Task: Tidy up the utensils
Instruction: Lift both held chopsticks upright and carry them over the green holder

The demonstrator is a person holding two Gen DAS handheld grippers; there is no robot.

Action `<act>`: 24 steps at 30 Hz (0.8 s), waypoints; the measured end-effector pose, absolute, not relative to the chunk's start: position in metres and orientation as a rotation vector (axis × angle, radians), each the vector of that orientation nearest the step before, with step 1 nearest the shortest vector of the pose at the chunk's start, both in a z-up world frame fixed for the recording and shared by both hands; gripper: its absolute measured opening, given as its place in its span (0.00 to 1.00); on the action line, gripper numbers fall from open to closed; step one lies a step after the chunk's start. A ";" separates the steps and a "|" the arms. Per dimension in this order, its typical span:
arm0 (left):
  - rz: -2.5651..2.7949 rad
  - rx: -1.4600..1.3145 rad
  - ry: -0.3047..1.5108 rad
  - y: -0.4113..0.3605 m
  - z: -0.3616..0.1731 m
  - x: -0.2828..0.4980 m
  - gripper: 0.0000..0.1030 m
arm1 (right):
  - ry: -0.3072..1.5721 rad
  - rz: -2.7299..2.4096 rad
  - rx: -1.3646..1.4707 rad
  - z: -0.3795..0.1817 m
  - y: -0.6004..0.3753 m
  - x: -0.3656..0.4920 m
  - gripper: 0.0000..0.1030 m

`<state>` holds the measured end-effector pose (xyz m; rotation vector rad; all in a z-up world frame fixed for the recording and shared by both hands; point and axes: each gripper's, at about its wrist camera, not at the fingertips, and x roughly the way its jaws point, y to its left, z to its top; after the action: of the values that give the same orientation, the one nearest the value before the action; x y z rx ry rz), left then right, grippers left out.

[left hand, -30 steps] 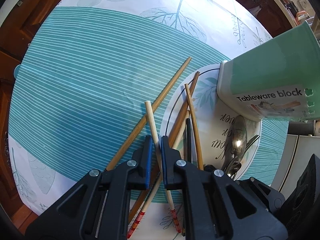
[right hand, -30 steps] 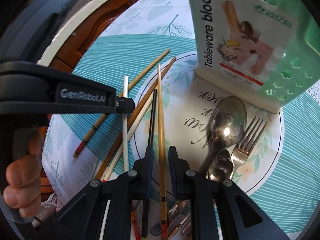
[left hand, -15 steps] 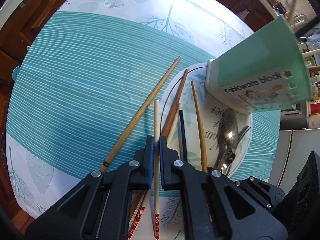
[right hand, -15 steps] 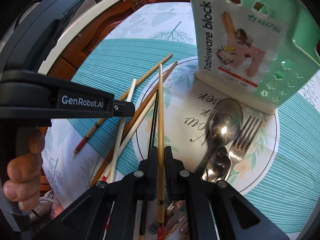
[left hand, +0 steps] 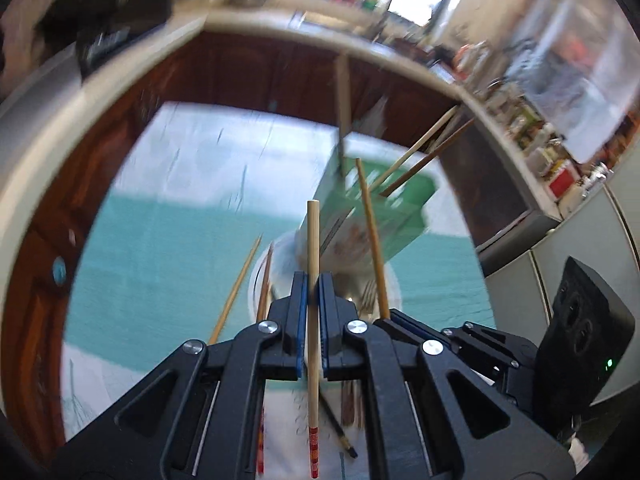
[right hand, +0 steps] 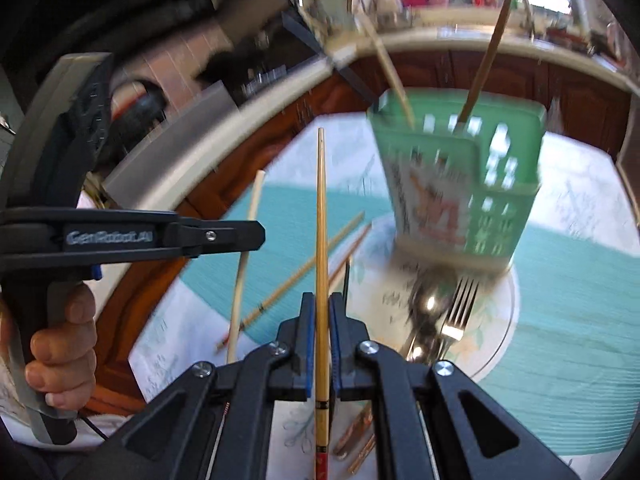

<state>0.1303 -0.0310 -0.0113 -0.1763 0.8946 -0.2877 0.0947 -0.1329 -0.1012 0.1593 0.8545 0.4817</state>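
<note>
My left gripper (left hand: 313,280) is shut on a pale chopstick with a red end (left hand: 313,252), lifted off the table and pointing at the green utensil holder (left hand: 376,208). My right gripper (right hand: 321,300) is shut on a yellow-brown chopstick (right hand: 321,216), also raised; it shows as a thin brown stick (left hand: 372,240) in the left wrist view. The left gripper (right hand: 240,236) with its pale chopstick (right hand: 246,248) appears at the left of the right wrist view. The holder (right hand: 460,176) has several chopsticks standing in it. Spoons (right hand: 426,308) and a fork (right hand: 460,304) lie on a white plate (right hand: 500,344).
More chopsticks (right hand: 304,272) lie on the teal striped tablecloth (right hand: 568,312) left of the plate, one of them black (right hand: 346,280). A wooden cabinet with a pale counter edge (left hand: 280,36) curves behind the table. A person's hand (right hand: 60,344) grips the left gripper's handle.
Both grippers have closed on a chopstick each and risen off the table, tilting up toward the holder. The pale and the yellow-brown chopsticks have left the pile.
</note>
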 end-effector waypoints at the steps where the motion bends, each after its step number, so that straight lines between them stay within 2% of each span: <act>1: -0.295 -0.153 0.840 -0.033 0.003 0.126 0.03 | 0.805 0.473 0.167 -0.091 -0.137 0.094 0.06; 12: -0.248 -0.122 0.397 -0.060 0.117 0.155 0.03 | 0.299 0.350 0.262 -0.008 -0.180 0.129 0.06; 19: -0.219 -0.131 0.285 -0.075 0.125 0.197 0.03 | 0.156 0.314 0.188 -0.012 -0.180 0.159 0.06; 24: -0.208 -0.145 0.253 -0.078 0.107 0.226 0.03 | 0.154 0.280 0.165 -0.035 -0.178 0.177 0.06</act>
<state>0.2264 -0.0779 0.1067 -0.1451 0.2532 -0.2077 0.1772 -0.1781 -0.0350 0.1653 0.1536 0.2804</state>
